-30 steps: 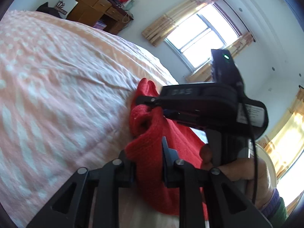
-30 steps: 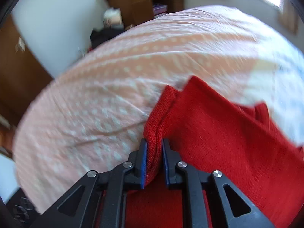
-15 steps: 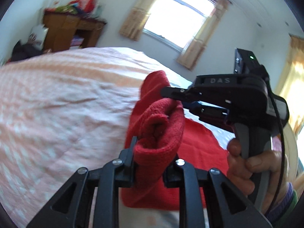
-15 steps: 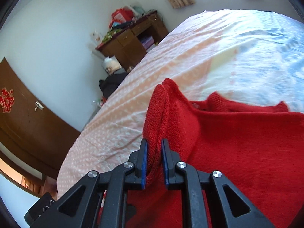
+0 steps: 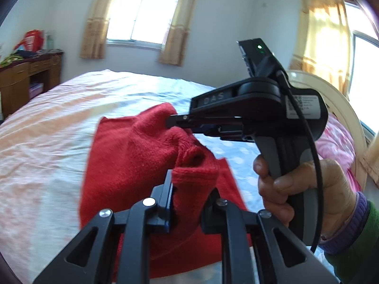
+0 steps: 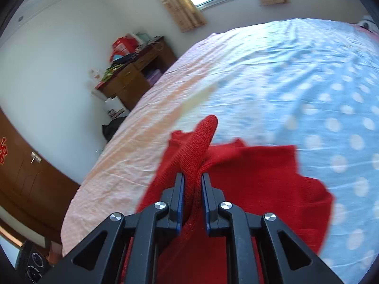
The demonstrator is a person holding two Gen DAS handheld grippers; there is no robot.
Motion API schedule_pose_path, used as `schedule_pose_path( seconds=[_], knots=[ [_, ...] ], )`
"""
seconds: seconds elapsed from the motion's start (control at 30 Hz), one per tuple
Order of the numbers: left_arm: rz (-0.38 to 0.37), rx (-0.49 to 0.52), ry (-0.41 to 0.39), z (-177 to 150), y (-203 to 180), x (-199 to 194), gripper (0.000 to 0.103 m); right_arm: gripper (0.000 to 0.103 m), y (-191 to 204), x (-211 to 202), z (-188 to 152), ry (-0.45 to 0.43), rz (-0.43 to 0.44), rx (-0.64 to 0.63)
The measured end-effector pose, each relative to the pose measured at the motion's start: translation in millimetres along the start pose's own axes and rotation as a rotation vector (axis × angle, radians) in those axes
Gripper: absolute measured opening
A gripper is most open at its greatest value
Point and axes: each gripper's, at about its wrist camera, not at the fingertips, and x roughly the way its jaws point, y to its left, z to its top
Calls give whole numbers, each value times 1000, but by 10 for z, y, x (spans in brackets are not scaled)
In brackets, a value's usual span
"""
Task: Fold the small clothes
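A red knitted garment [image 5: 132,161] hangs lifted over the bed sheet [image 5: 47,130], held at two spots. My left gripper [image 5: 189,189] has a thick bunched fold of it between its fingers, and its jaws are closing on that fold. In the left wrist view the right gripper [image 5: 175,120] comes in from the right in a person's hand [image 5: 296,184], its tips pinching the cloth's upper edge. In the right wrist view my right gripper [image 6: 192,189] is shut on a ribbed edge of the garment [image 6: 260,184], which spreads below over the sheet [image 6: 284,82].
The sheet is pink on the left and blue with white dots on the right. A cluttered wooden desk [image 5: 26,80] stands by the far wall under a curtained window [image 5: 144,16]. A curved headboard and pink bedding [image 5: 331,142] are on the right. A brown door [image 6: 21,165] is at left.
Both grippers have risen and swung toward the blue end of the bed, carrying the red garment. The views have rolled to near level. The left gripper holds a thicker bunch.
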Motion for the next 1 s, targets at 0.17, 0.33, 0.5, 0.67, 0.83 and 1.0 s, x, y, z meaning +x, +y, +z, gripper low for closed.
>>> schedule_pose_path(
  seconds=[0.17, 0.33, 0.5, 0.67, 0.83, 1.0],
  knots=[
    [-39, 54, 56, -69, -337, 243, 17, 13, -495, -224, -72, -19, -27, 47],
    [-68, 92, 120, -161, -577, 397, 17, 13, -849, -259, -181, -3, -59, 72],
    [-75, 131, 153, -186, -698, 459, 17, 13, -1138, -238, -296, 9, -60, 109],
    [-75, 121, 185, -149, -642, 489, 17, 13, -1246, -108, -372, 25, -86, 109],
    [-84, 109, 197, -149, -496, 354, 21, 13, -1250, -151, -427, 19, -120, 113],
    [-54, 109, 184, -298, -108, -32, 40, 17, -1153, -519, -638, -11, -206, 98]
  ],
)
